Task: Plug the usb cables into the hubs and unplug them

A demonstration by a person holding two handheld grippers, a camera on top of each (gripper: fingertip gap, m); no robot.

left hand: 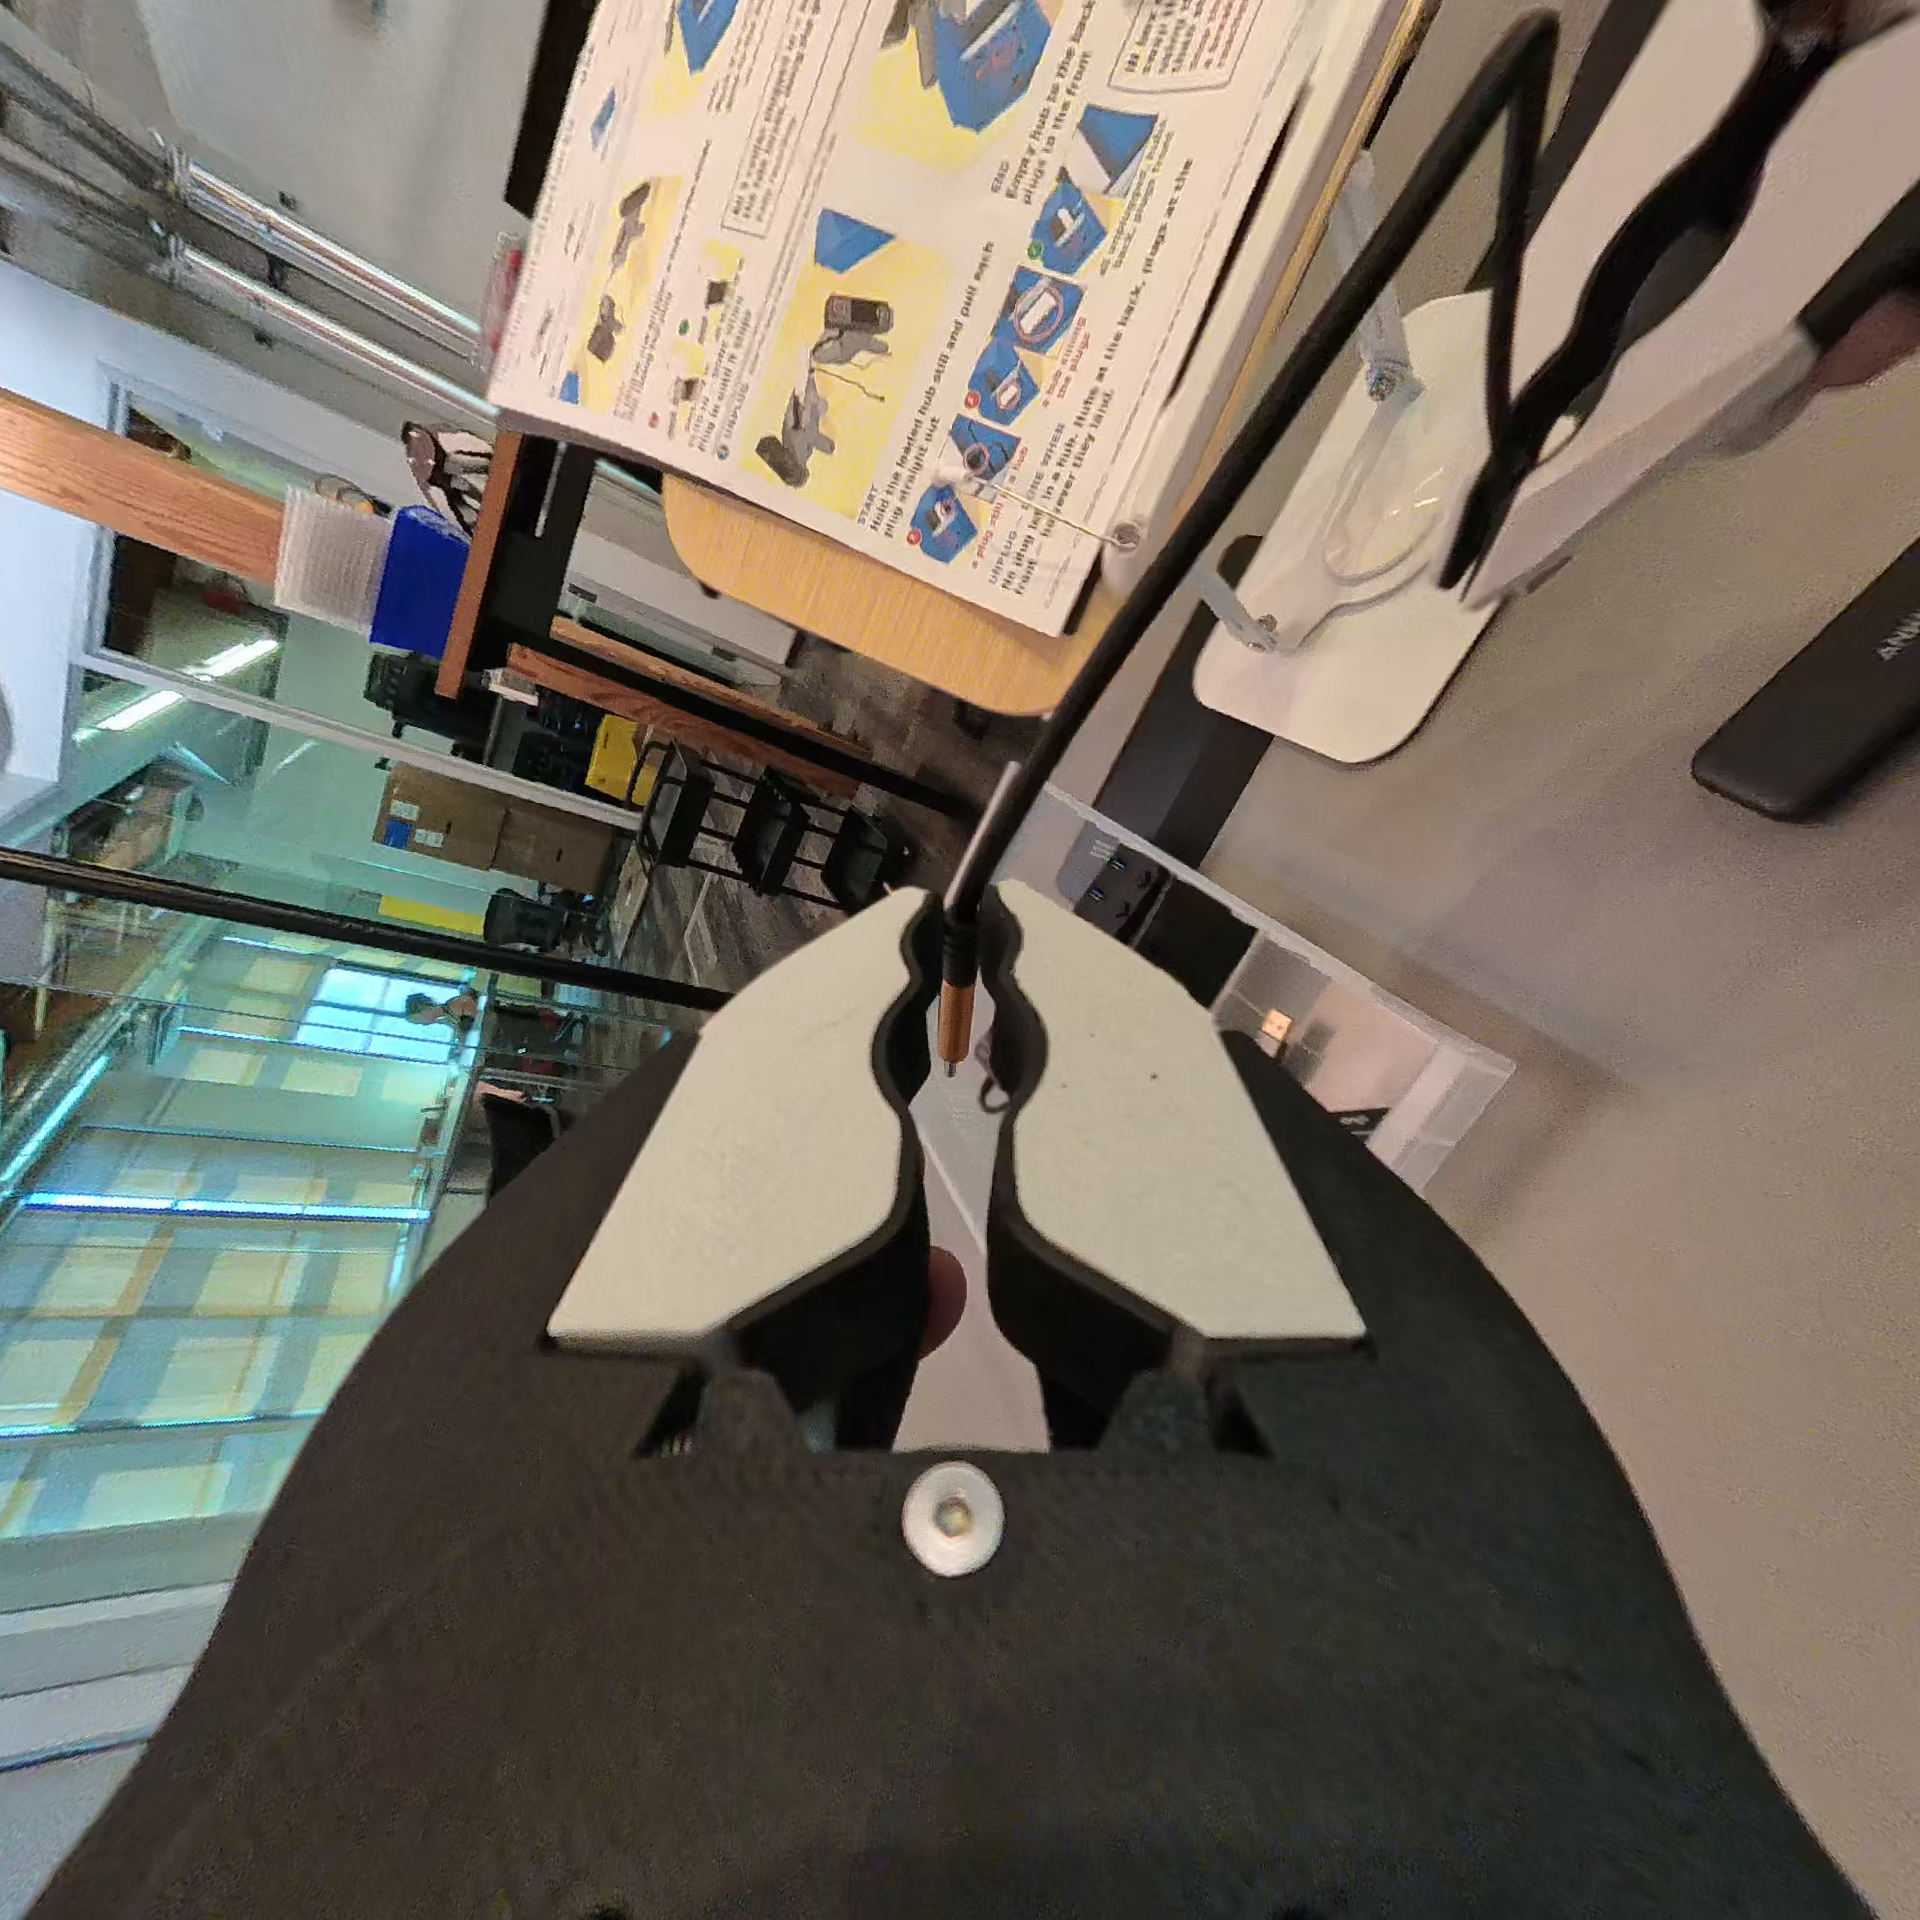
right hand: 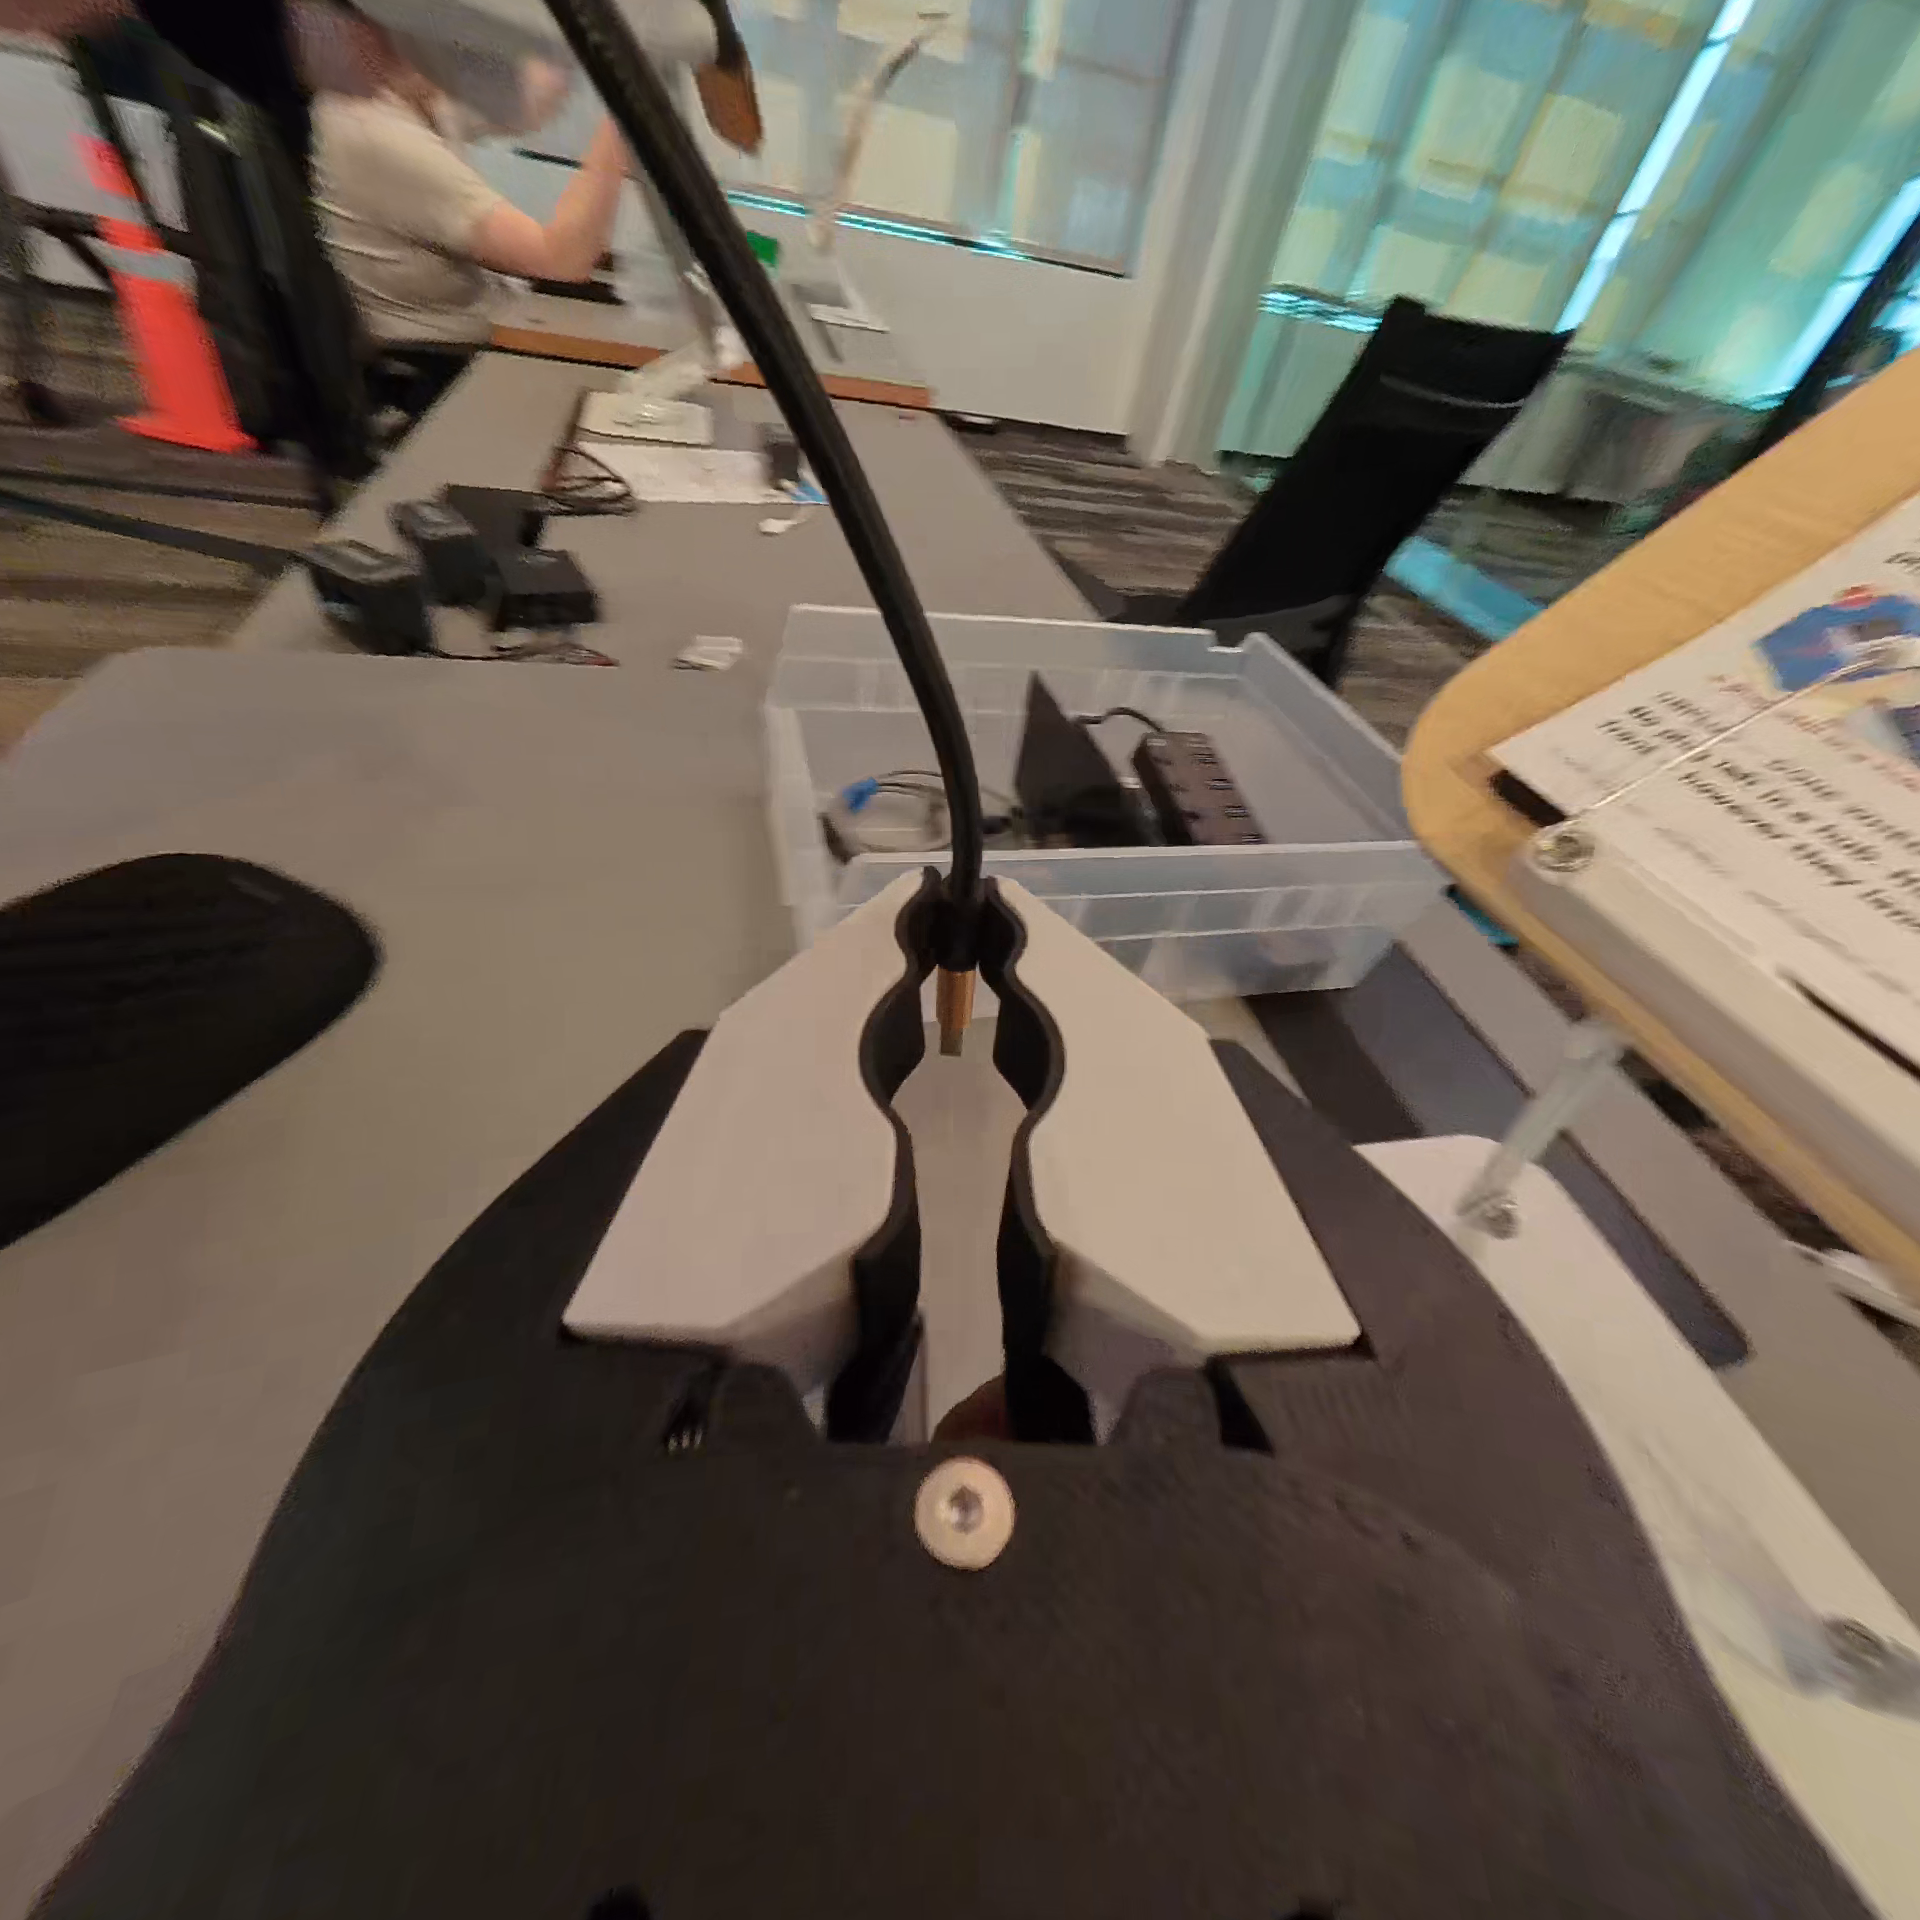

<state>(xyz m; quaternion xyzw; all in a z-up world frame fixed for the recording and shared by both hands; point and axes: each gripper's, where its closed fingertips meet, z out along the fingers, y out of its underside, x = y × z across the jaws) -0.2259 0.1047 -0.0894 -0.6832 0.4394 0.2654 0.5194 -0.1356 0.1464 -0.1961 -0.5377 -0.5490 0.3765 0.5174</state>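
A black USB cable [right hand: 940,727] with copper-coloured plug sleeves is held at both ends above a grey table [right hand: 468,883]. The right gripper [right hand: 958,935] has its jaws clenched on the cable just behind one plug [right hand: 954,1013], which points back toward the camera. The left gripper [left hand: 956,925] likewise has its jaws clamped on the cable [left hand: 1195,582] behind a second copper plug [left hand: 952,1023].

Just beyond the right gripper's tips, a clear plastic bin [right hand: 1143,883] sits on the table, holding a black multi-port USB hub [right hand: 1205,784] and loose coiled cables. Left of the bin lies a black oval pad [right hand: 156,1008]. Right of the bin, a light wooden board [right hand: 1621,665] on a white stand carries a printed instruction sheet [right hand: 1745,790] under a wire clip.

Farther back from the bin, a second grey table bears black devices and papers, with a black chair [right hand: 1371,488] on patterned carpet near it. A seated person [right hand: 416,239] works at a far desk beside an orange traffic cone [right hand: 166,332]. Glass partitions tinted green line the room. The left wrist view, turned sideways, shows shelving and cardboard boxes.
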